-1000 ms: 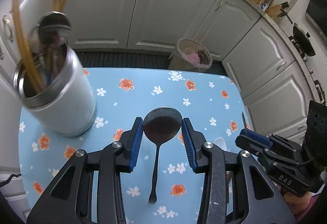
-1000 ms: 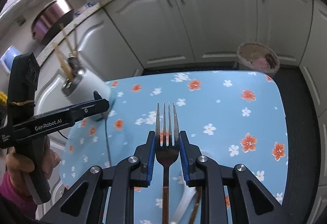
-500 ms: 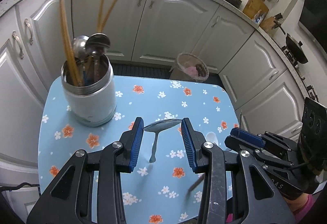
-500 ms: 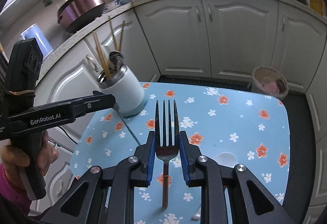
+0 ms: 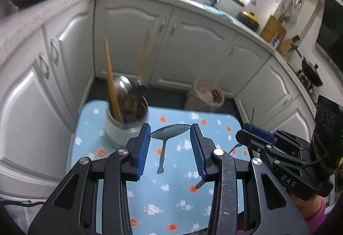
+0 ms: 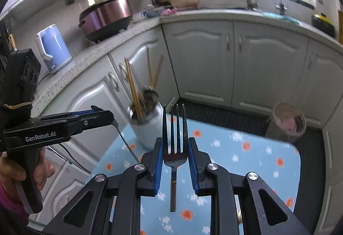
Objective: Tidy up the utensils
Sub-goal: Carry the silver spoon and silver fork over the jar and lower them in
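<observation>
Utensils were what I had in both sets of tongs: the left gripper (image 5: 169, 138) pinched a steel spoon (image 5: 169, 132) across the edges of its bowl, handle hanging down, and the right gripper (image 6: 174, 157) pinched a steel fork (image 6: 174, 144) at the shoulders below its tines, tines up and handle hanging. Both were held up above the blue flowered table (image 5: 171, 198). I judged them light, stiff and slick; the spoon's curved rim gave a narrow purchase and could swivel or slip, while the fork's flat shoulders seemed the surer hold. Near the table's far left corner stood the white steel-rimmed utensil holder (image 6: 150, 127), upright, with wooden chopsticks (image 6: 133, 87) and at least one spoon in it, bowl up. On the floor beyond the table sat a bin (image 6: 288, 122) with pinkish scraps inside.
</observation>
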The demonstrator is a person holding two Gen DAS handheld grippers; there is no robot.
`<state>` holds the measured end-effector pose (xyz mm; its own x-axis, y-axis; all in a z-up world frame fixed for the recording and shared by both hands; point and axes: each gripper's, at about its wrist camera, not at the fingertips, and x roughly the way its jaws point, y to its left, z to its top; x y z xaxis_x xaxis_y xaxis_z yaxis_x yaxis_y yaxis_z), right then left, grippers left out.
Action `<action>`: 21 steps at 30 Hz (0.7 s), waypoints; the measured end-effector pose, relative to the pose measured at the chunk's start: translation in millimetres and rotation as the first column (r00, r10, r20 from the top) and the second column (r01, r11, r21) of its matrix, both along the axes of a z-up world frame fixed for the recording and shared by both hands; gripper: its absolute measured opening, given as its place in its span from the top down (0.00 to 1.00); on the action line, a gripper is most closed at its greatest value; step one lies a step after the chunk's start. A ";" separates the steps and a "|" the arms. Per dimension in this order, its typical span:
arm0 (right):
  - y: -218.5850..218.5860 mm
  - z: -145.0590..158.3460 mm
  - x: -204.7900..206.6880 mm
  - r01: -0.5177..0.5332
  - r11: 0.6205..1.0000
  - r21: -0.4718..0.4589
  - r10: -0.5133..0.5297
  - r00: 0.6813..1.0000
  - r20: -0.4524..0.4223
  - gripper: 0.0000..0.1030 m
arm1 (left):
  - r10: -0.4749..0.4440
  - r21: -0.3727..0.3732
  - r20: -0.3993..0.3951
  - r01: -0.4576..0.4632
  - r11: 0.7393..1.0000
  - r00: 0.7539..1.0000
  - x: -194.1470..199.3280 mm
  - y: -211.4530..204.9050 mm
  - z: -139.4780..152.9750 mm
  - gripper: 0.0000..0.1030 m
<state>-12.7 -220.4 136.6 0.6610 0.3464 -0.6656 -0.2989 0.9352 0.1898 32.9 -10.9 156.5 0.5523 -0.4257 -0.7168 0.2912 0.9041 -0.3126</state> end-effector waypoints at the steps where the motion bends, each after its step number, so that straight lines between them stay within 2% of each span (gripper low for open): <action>1: 3.9 7.4 4.9 -0.006 1.000 -0.006 0.006 1.000 0.012 0.80 | 0.010 0.002 0.010 -0.010 1.000 1.000 4.0 4.9 7.9 0.64; 5: 26.6 44.0 27.0 -0.043 0.999 -0.017 0.044 0.997 0.069 0.80 | 0.059 -0.001 0.053 -0.059 0.998 0.997 19.9 24.1 37.5 0.64; 11: 61.5 84.2 61.6 -0.067 0.997 -0.039 0.071 0.989 0.133 0.80 | 0.111 -0.008 0.085 -0.111 0.994 0.990 49.4 45.2 59.8 0.64; 16: 83.5 84.9 97.0 -0.064 0.998 -0.008 0.064 0.989 0.135 0.79 | 0.143 -0.013 0.082 -0.142 0.990 0.986 71.2 50.9 50.7 0.64; 21: 95.6 61.2 125.2 -0.059 0.998 0.017 0.057 0.993 0.100 0.79 | 0.158 -0.016 0.036 -0.158 0.987 0.987 86.0 53.2 20.8 0.64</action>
<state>112.5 -124.7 197.8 0.7025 0.3982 -0.5899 -0.3705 0.9123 0.1746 118.9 42.3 177.3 0.6396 -0.3403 -0.6893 0.1565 0.9355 -0.3167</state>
